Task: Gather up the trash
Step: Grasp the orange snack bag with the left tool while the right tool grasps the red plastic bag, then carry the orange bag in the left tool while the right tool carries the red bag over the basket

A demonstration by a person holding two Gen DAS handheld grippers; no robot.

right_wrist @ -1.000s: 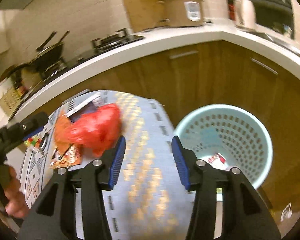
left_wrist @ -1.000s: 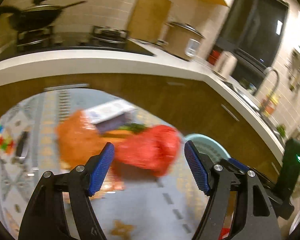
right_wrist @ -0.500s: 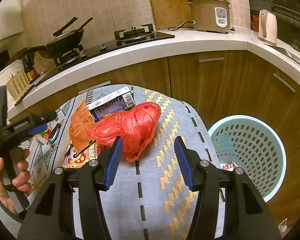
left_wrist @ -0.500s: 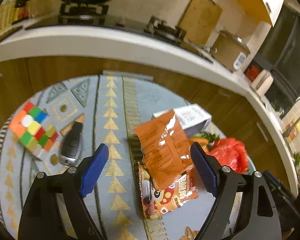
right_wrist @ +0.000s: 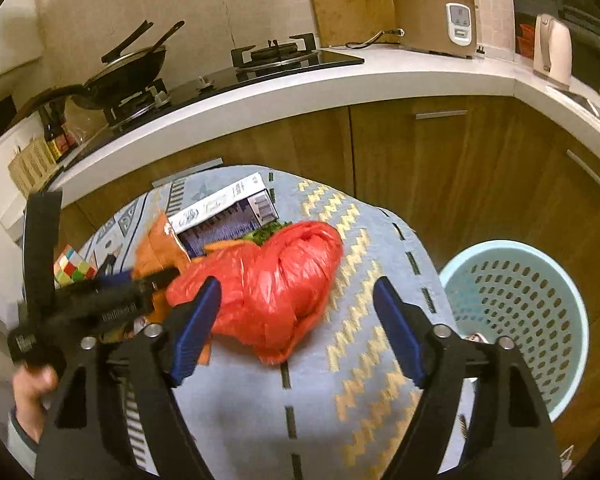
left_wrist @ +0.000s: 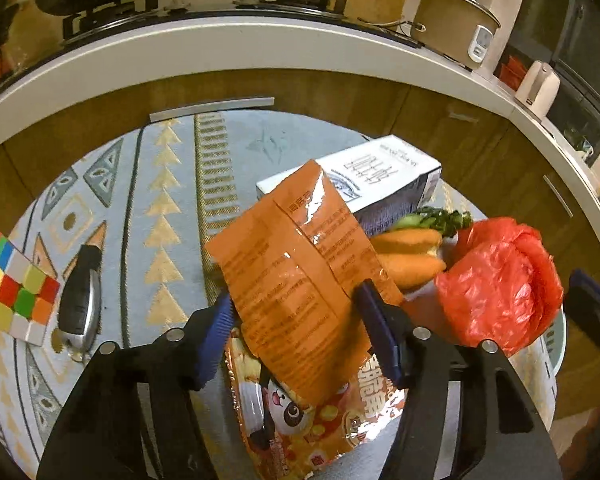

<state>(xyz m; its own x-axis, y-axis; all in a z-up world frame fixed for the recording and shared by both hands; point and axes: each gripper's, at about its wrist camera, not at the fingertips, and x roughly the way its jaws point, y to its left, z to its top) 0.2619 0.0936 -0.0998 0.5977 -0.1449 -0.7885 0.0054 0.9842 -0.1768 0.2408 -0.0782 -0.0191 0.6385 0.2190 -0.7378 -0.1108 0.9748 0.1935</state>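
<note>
Left gripper [left_wrist: 296, 328] closes on the orange wrapper [left_wrist: 296, 280]; right gripper [right_wrist: 296, 328] hangs spread over the red plastic bag [right_wrist: 276, 284].

In the left wrist view the blue pads press both edges of the orange wrapper, which stands up between them above a cartoon snack packet [left_wrist: 320, 412] at 6 o'clock on the patterned table cloth [left_wrist: 172, 184]. A white carton [left_wrist: 364, 180] lies at 1 o'clock behind the wrapper, carrots [left_wrist: 412, 252] just right of it, the red bag at 3 o'clock. A colour cube [left_wrist: 8, 276] and car key [left_wrist: 80, 296] sit at 9 o'clock. In the right wrist view the wide-apart fingers grip nothing; the bag lies between and beyond them, and the pale-blue basket [right_wrist: 520, 320] stands at 3 o'clock, off the table.
</note>
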